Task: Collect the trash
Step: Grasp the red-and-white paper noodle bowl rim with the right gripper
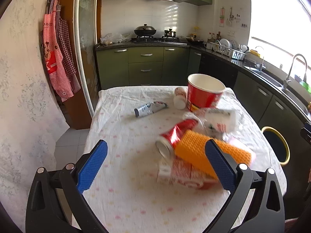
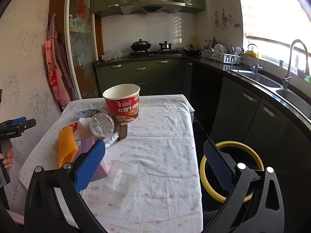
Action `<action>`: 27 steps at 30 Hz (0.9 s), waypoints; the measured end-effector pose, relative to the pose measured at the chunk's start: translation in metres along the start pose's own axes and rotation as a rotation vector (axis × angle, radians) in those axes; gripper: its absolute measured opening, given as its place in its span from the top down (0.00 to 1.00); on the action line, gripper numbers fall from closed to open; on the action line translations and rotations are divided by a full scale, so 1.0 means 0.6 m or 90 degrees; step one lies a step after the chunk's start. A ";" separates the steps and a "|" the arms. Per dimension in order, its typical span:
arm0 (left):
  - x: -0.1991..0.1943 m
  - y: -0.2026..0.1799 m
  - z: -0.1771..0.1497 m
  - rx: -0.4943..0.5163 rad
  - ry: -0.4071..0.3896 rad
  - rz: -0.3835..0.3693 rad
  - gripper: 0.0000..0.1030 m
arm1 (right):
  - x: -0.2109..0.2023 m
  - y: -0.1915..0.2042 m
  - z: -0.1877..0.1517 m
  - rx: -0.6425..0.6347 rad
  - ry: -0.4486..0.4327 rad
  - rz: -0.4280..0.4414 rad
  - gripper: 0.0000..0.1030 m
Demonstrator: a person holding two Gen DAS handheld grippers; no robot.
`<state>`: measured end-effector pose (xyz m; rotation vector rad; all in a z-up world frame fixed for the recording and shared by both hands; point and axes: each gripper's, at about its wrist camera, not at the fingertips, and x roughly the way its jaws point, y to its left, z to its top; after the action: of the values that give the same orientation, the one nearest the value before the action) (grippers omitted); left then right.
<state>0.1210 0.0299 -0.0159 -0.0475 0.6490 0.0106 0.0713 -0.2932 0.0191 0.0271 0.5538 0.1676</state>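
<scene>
Trash lies on a cloth-covered table (image 1: 124, 194). In the left wrist view I see a red noodle cup (image 1: 204, 93), a small white bottle (image 1: 179, 98), a squeezed tube (image 1: 150, 108), a crushed red can (image 1: 175, 136), an orange ribbed piece (image 1: 196, 151) and a red-white carton (image 1: 180, 172). My left gripper (image 1: 155, 167) is open and empty above the table's near part, just left of the pile. In the right wrist view my right gripper (image 2: 153, 167) is open over a clear plastic cup (image 2: 122, 180). A black bin with a yellow rim (image 2: 231, 170) stands right of the table.
The right wrist view also shows a clear lid (image 2: 102, 125), a brown tray (image 2: 121, 128), a purple box (image 2: 87, 147) and the table's right edge (image 2: 194, 145). Green cabinets, a stove and a sink counter (image 2: 272, 89) run behind and to the right. Aprons (image 1: 56, 58) hang left.
</scene>
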 end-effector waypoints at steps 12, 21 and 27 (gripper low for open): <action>0.168 0.044 0.088 -0.016 0.019 -0.011 0.04 | 0.213 0.053 0.208 -0.058 0.119 0.083 0.06; 0.232 0.070 0.085 -0.042 0.021 -0.014 0.04 | 0.453 0.064 0.277 -0.029 0.291 0.077 0.16; 0.247 0.076 0.075 -0.044 0.033 -0.028 0.04 | 0.556 0.054 0.263 0.000 0.401 0.051 0.45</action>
<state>0.2654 0.0766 -0.0715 -0.1288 0.6989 -0.0112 0.4288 -0.2027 -0.0182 -0.0051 1.1826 0.2563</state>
